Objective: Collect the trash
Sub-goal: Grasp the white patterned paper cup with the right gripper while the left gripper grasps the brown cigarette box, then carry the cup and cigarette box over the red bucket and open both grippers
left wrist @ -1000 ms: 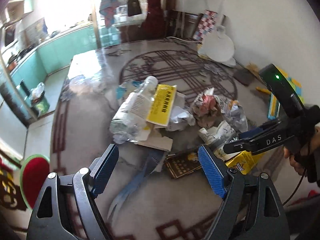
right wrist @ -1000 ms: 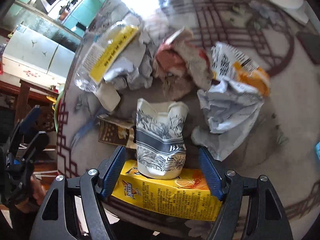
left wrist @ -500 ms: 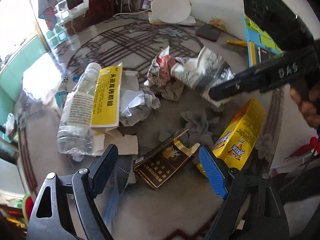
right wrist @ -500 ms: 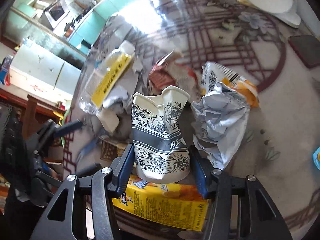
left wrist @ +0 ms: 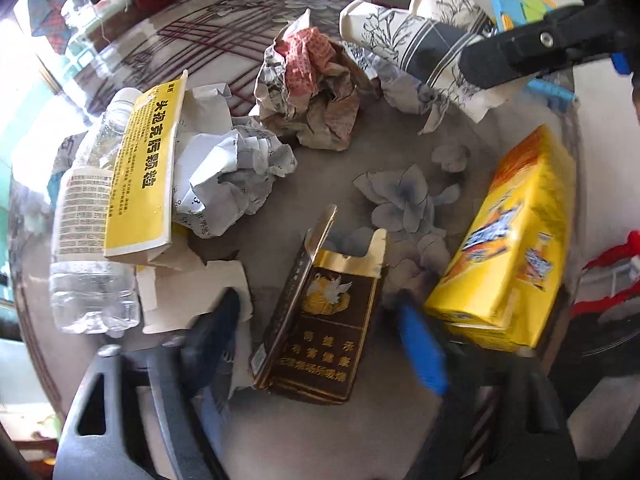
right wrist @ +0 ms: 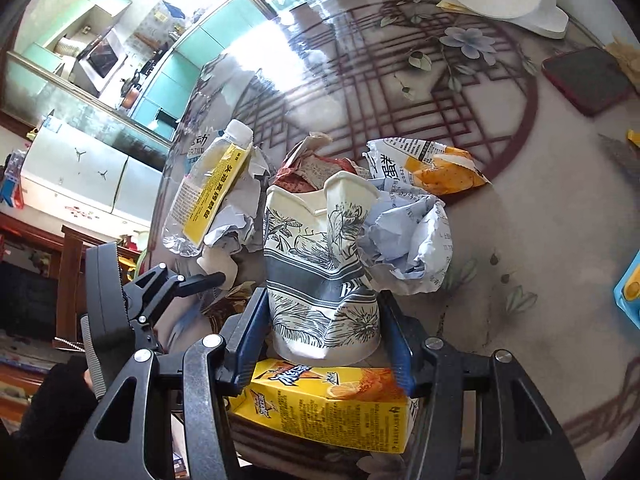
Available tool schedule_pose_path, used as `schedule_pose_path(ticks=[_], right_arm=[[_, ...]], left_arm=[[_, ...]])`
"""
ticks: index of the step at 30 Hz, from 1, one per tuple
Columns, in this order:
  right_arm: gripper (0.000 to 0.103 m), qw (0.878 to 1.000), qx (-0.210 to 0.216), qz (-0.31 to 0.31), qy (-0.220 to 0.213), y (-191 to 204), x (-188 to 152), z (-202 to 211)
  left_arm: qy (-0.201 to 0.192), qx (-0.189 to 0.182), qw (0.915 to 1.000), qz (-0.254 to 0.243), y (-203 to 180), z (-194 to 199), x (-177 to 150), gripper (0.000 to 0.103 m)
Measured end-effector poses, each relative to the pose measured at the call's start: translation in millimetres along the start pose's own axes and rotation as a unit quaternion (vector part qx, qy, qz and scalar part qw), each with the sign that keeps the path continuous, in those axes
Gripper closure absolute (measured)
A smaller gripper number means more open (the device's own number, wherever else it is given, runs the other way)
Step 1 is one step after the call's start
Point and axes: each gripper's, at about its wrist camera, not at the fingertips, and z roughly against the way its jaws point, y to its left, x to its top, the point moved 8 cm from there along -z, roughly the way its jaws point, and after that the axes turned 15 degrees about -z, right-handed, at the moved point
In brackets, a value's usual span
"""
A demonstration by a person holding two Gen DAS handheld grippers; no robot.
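Right gripper [right wrist: 322, 338]: bottom centre of its own view; blue pads pressed on the crushed paper cup [right wrist: 320, 264]
Left gripper [left wrist: 320, 344]: bottom centre of its view, blurred; jaws just closing, astride the brown carton [left wrist: 320, 328]; contact unclear

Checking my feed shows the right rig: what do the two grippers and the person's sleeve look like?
Both are black plastic two-finger frames with silver screws and ribbed blue pads: the right gripper shows them clearly, the left gripper is motion-blurred. The left tool's black handle has ribbed edges, and the hand on it wears a dark sleeve.
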Motion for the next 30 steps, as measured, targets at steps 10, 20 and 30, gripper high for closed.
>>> schedule_pose_path(ticks=[10,20,30], right_arm=[[0.050,0.999,0.018,0.020,-0.029,32,2,16],[0.050,0.993,0.042,0.070,-0.084,99,0,55],[0.050,0.981,0.059,0.136,-0.128,175,-18,79]], left_arm=[[-0.059,0.034,0.9936,0.090,9,51,-8,0.065],[-0.129,0.108,0.9510,0.260,47,137,-43,0.065],[-0.188,0.162,0.8795,0.406,102,207,-107,0.065]])
